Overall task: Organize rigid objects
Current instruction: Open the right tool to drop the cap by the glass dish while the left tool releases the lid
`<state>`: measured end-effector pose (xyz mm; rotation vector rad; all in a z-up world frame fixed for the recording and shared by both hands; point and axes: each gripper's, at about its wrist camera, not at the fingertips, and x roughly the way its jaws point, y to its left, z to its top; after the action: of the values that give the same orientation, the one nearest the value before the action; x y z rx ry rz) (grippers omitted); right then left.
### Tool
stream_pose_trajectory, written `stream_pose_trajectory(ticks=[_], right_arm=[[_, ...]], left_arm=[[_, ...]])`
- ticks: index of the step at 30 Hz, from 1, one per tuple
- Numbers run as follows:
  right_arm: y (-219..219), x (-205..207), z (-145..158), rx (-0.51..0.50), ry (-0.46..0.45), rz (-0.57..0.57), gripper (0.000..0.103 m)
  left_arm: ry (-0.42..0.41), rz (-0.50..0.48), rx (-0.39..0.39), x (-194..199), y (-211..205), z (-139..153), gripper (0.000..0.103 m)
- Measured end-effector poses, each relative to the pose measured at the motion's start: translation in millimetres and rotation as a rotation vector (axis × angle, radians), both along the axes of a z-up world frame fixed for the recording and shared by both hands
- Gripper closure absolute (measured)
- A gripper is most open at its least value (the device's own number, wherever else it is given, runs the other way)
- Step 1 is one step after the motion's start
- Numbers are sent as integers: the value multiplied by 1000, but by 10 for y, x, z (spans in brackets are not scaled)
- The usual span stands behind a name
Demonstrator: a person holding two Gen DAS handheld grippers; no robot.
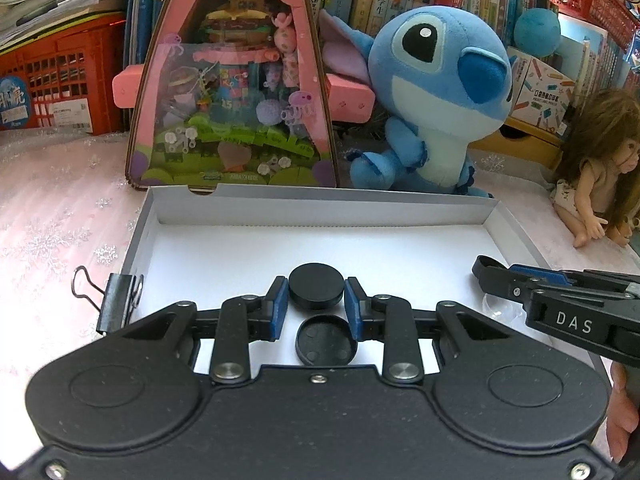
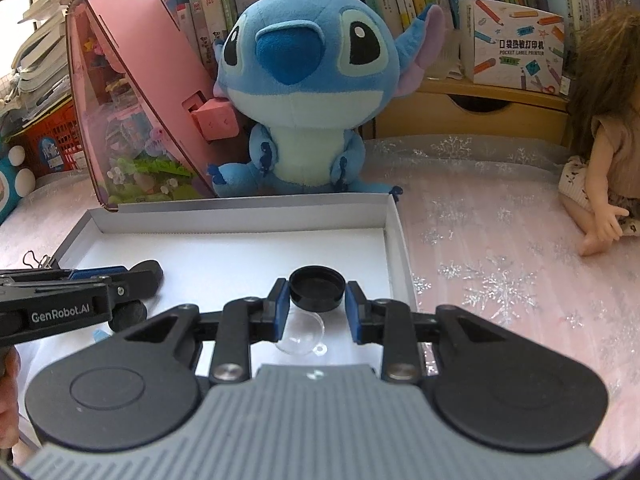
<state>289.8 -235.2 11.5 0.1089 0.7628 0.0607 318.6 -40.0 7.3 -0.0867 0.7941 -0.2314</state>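
Note:
In the left wrist view my left gripper (image 1: 316, 294) is shut on a flat black round disc (image 1: 316, 284), held just above the floor of a shallow white box (image 1: 320, 210). A second black cap (image 1: 326, 340) lies hollow side up on the box floor right below it. My right gripper (image 2: 316, 294) is shut on a black cap (image 2: 317, 286) with its hollow side up, near the right wall of the box (image 2: 394, 248). A clear dome-shaped piece (image 2: 302, 334) lies under it. Each gripper shows side-on in the other view: the right gripper (image 1: 486, 270), the left gripper (image 2: 150, 274).
A black binder clip (image 1: 120, 300) grips the box's left wall. Behind the box stand a pink toy house (image 1: 232, 80) and a blue plush (image 1: 436, 92). A doll (image 1: 592, 184) sits at the right. Books and red crates (image 1: 60, 80) line the back on a pink snowflake cloth.

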Motion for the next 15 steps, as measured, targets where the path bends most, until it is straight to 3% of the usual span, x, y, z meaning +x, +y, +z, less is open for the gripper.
stream_pose_trajectory(ticks=[15], right_arm=[[-7,22,-38,1,19,-4,68]], left_arm=[[8,-4,25,13,-39,-1,74]])
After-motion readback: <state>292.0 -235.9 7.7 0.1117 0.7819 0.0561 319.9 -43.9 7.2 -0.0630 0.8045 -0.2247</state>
